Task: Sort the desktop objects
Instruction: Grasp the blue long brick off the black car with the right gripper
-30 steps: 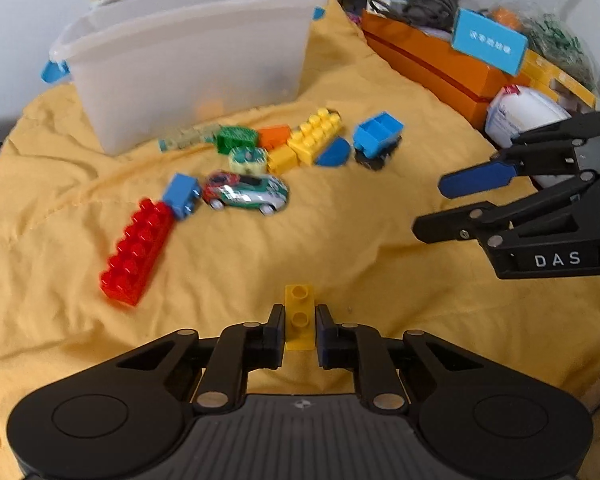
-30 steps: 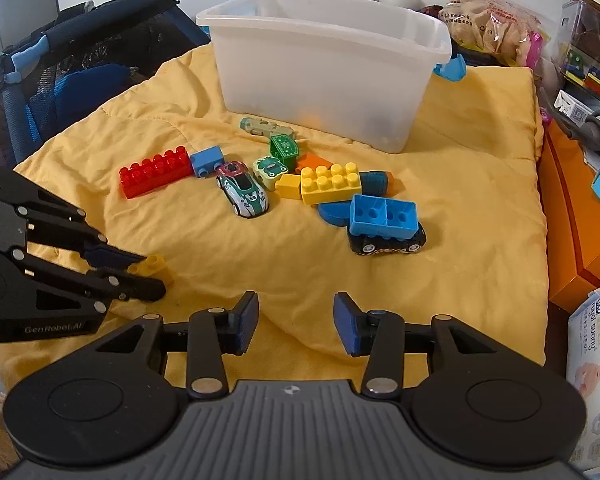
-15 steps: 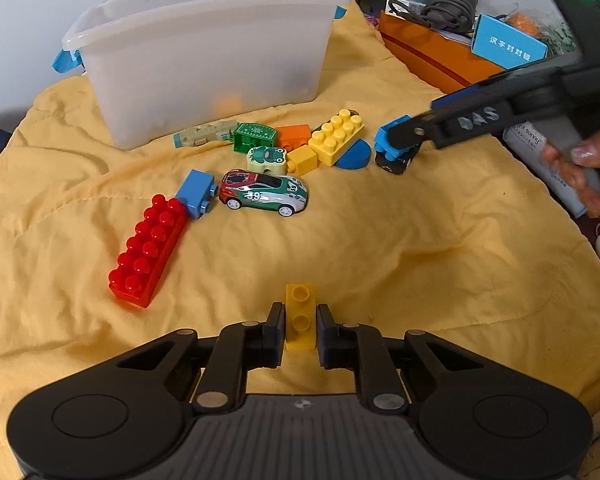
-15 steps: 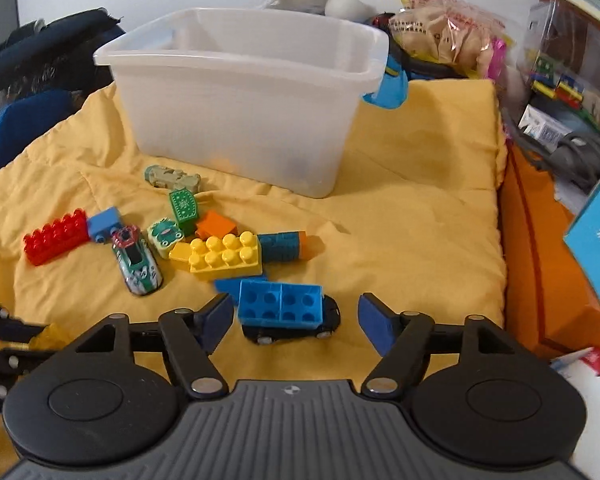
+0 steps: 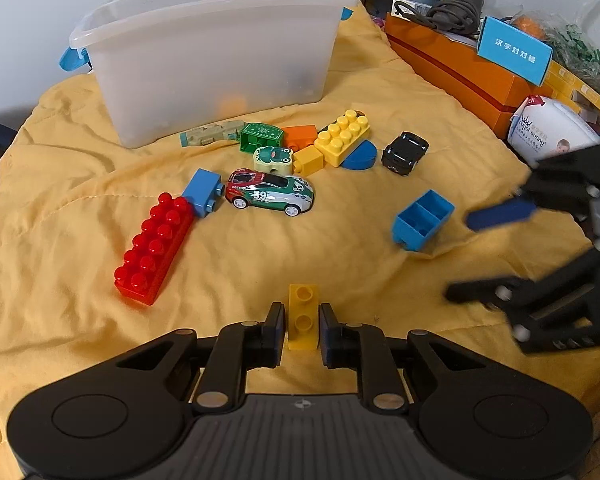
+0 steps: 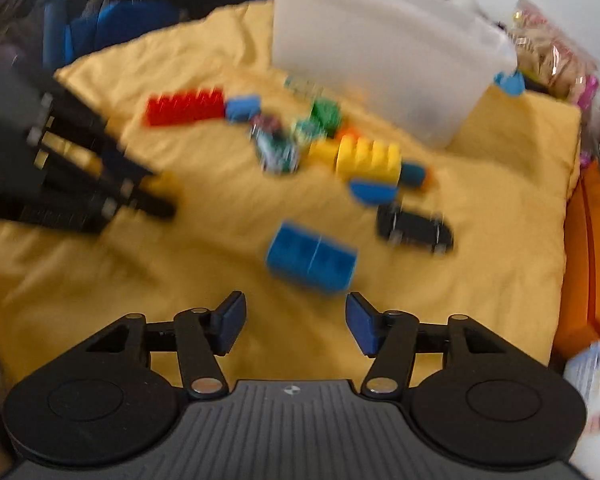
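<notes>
A small yellow brick point(image 5: 302, 316) sits between the pads of my left gripper point(image 5: 302, 326), low over the yellow blanket point(image 5: 80, 320). Its jaws are opening and a thin slit shows on each side of the brick. My right gripper point(image 6: 296, 320) is open with nothing between its pads, and its jaws are closing. Just ahead of it a blue brick point(image 6: 312, 258) lies hollow side up. It is apart from the black toy car point(image 5: 405, 153). In the left wrist view the right gripper point(image 5: 458, 256) is blurred, beside the blue brick point(image 5: 422, 220).
A clear plastic bin point(image 5: 220, 60) stands at the back. In front of it lie a red brick point(image 5: 156, 248), a race car point(image 5: 270, 196), a yellow brick point(image 5: 344, 136) and several small pieces. An orange box point(image 5: 460, 64) and a wipes pack point(image 5: 548, 132) crowd the right.
The blue brick has come off the black car and now lies overturned nearer to me. My right gripper has pulled back to the near right. The left gripper stayed put.
</notes>
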Demonstrator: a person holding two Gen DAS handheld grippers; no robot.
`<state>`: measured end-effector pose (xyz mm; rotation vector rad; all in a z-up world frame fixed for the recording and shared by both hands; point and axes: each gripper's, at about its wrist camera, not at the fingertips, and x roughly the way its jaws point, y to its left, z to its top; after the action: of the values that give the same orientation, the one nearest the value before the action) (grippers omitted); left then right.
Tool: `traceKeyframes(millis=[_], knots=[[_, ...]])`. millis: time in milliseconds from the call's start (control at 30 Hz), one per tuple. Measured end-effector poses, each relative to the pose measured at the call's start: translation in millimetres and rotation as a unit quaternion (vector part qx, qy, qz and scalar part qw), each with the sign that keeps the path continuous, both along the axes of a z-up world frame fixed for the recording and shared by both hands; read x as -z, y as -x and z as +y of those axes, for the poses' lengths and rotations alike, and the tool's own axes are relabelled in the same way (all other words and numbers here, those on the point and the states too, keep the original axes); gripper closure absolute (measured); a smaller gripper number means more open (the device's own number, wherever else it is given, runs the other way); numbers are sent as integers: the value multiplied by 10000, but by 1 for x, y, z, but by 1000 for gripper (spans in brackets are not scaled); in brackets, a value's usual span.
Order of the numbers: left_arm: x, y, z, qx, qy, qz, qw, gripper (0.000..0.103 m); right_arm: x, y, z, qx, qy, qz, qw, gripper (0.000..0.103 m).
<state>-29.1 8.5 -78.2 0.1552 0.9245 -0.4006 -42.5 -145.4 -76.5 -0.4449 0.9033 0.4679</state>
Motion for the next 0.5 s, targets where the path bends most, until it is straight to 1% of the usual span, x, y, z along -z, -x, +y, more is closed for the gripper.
traceKeyframes(millis=[67,167,233,267,300,333,433,500], knots=[[0,0,0,12,-4,-4,10000,81,-8,5,-5,48,-28,7,10000,46],[0,0,0,-6,5,2,10000,81,-24,8,-11,137,-216,-284,9993,49],[0,0,-1,-12,-4,6,10000,81,-30,4,-8,12,-188,-404,9990,60],[0,-1,-1,-6,-7,4,10000,81,-28,2,-4,-132,-60,-423,9990,63],[0,0,-1,0,-19,1,10000,81,-25,1,2,-382,136,-450,9982,72],[0,0,-1,9,-30,2,10000,81,-21,0,8,-589,334,-494,9965,78],[0,0,-3,-5,-50,1,10000,81,-8,1,21,-999,919,-681,9884,77],[0,1,-3,-12,-52,-1,10000,81,-3,-1,26,-1165,1100,-801,9838,76]])
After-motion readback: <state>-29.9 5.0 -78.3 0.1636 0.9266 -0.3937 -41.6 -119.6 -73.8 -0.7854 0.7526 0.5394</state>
